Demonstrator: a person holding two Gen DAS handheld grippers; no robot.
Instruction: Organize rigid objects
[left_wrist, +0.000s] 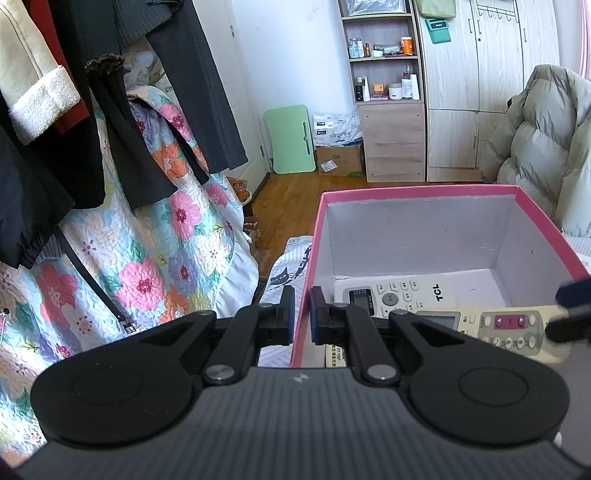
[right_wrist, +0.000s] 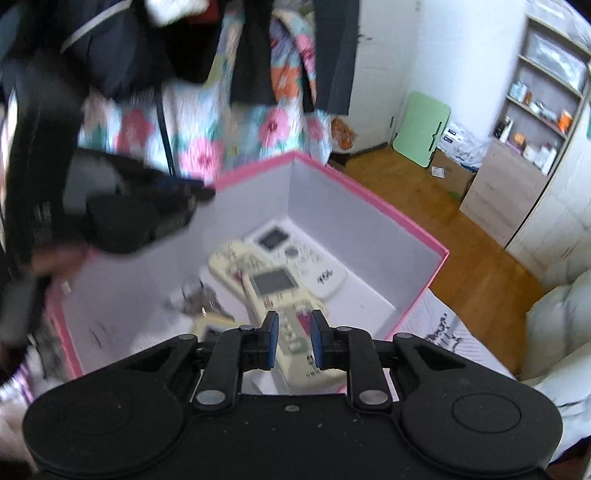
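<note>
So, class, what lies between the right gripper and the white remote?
A cream remote, reaching from the white remote to the right gripper; right wrist view.

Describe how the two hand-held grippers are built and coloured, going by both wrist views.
Both look alike. The left hand-held gripper has a matte black body with ribbed grooves, two round raised discs, black linkage arms with silver pivot pins, and black fingers faced with blue pads. The right hand-held gripper has the same black build and blue pads, its body speckled with dust.
</note>
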